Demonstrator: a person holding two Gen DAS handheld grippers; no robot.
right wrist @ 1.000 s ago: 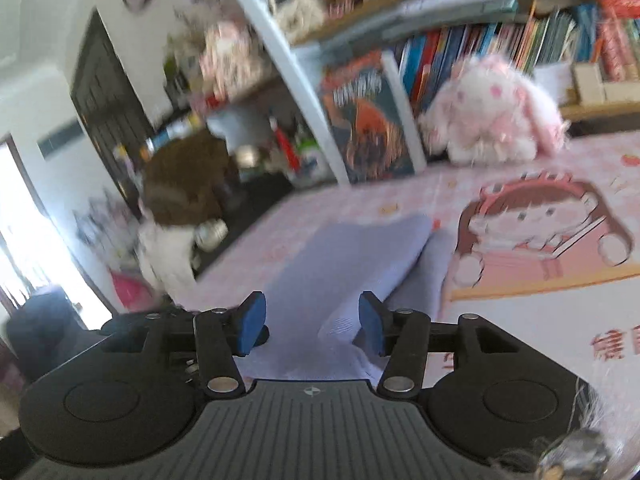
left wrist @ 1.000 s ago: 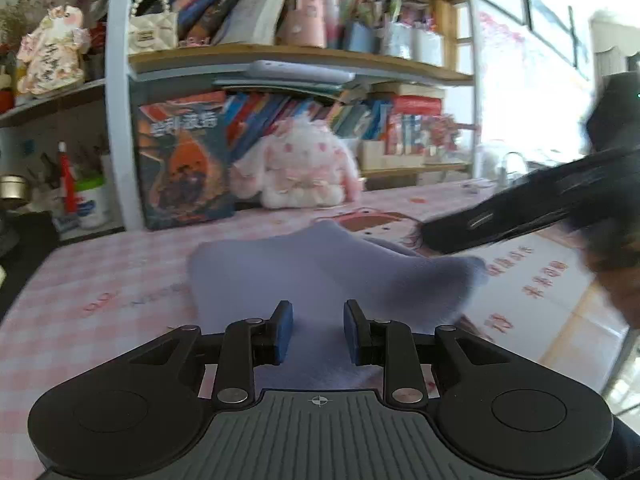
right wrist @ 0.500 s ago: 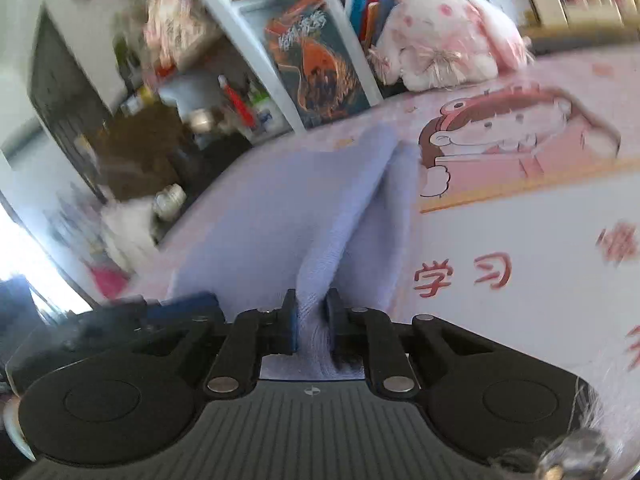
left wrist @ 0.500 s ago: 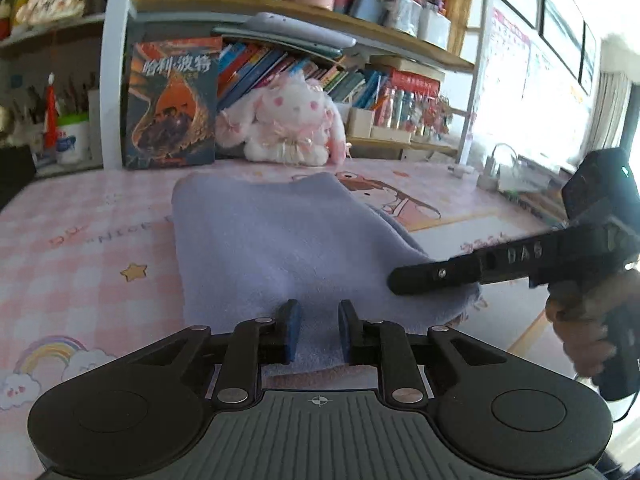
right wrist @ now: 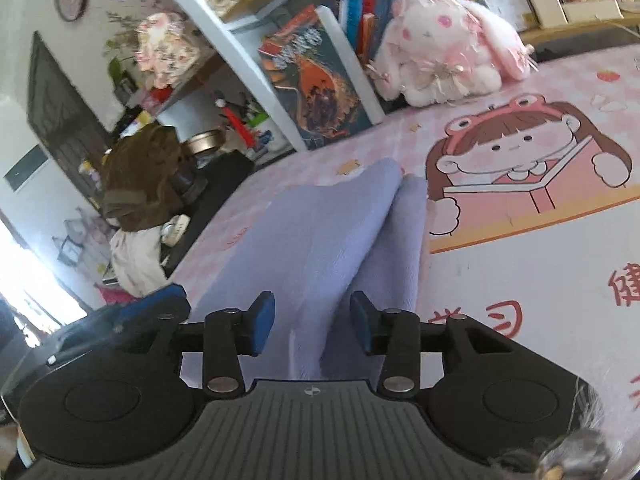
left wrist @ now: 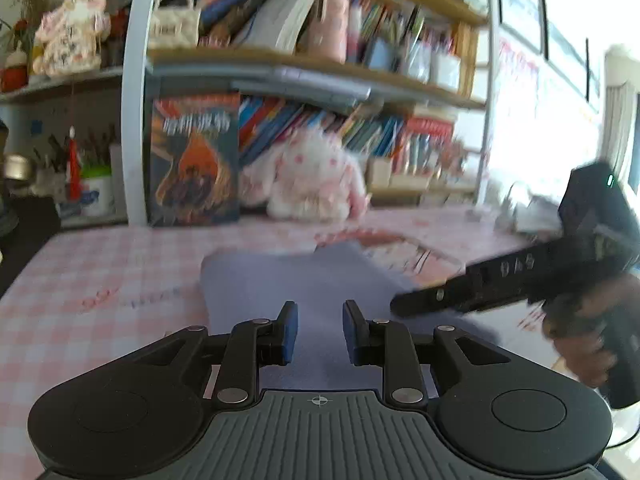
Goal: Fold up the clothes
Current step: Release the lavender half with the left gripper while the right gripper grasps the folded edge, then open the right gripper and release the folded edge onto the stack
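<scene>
Cloth: lavender cloth point(right wrist: 320, 232) lies folded on the pink checked counter point(left wrist: 80, 280), one raised fold running away from the right wrist camera.
Left gripper point(left wrist: 318, 330): fingers point(left wrist: 289, 332) a little apart, poised over the cloth's near edge, pinching nothing.
Right gripper point(right wrist: 312, 322): fingers point(right wrist: 264, 322) have just been opening; moderately spread, with the cloth's fold lying loose between them, pads not pressing it.
Backdrop: bookshelf point(left wrist: 320, 68) and plush rabbit point(right wrist: 444, 60) behind.

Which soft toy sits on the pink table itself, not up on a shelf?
The white-and-pink plush rabbit, leaning against the books behind the lilac cloth; the floral doll stands on a shelf.
</scene>
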